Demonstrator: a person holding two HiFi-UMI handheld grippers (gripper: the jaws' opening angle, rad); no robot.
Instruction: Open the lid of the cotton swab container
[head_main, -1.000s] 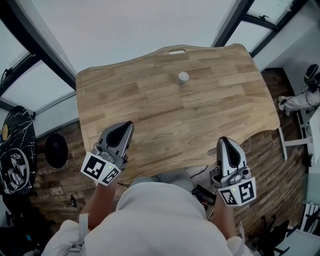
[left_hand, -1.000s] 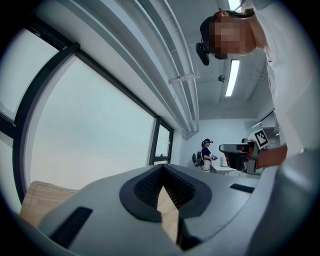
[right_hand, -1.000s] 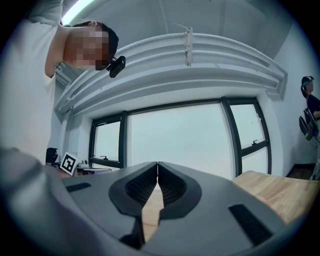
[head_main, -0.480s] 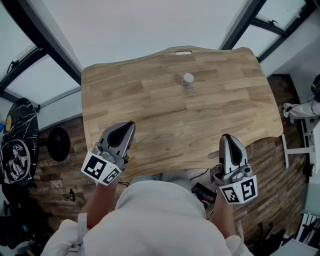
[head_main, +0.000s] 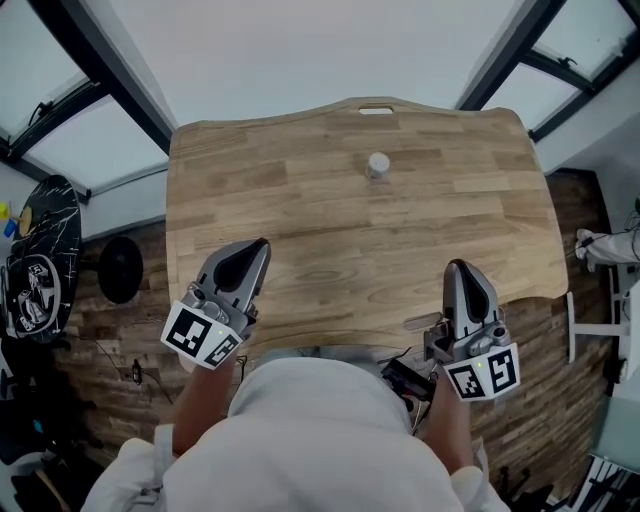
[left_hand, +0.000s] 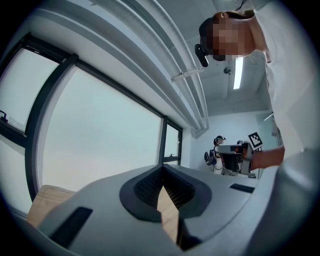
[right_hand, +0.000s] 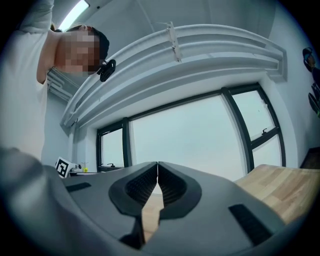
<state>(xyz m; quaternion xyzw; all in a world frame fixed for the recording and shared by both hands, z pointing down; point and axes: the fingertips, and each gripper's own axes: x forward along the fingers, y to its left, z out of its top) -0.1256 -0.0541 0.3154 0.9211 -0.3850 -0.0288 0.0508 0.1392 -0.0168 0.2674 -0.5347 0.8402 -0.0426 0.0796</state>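
Observation:
A small round white cotton swab container (head_main: 377, 165) stands with its lid on at the far middle of the wooden table (head_main: 300, 215). My left gripper (head_main: 254, 247) hovers over the table's near left edge, shut and empty. At the near right edge, my right gripper (head_main: 458, 270) is likewise shut with nothing held. Both point away from me toward the windows, well short of the container. In the left gripper view the left gripper (left_hand: 161, 169) has its tips meeting; the right gripper view shows the right gripper (right_hand: 157, 164) with jaws closed. The container is hidden in both gripper views.
The table has a wavy outline and a handle slot (head_main: 376, 110) at its far edge. A round black stool (head_main: 120, 268) and a dark patterned object (head_main: 38, 265) sit on the floor at left. Window frames run behind the table. Cables lie under the near edge.
The head view has shifted, so the table and container sit slightly further right and lower. My right gripper has slid a little right and nearer; the left one barely moved. Both stay shut.

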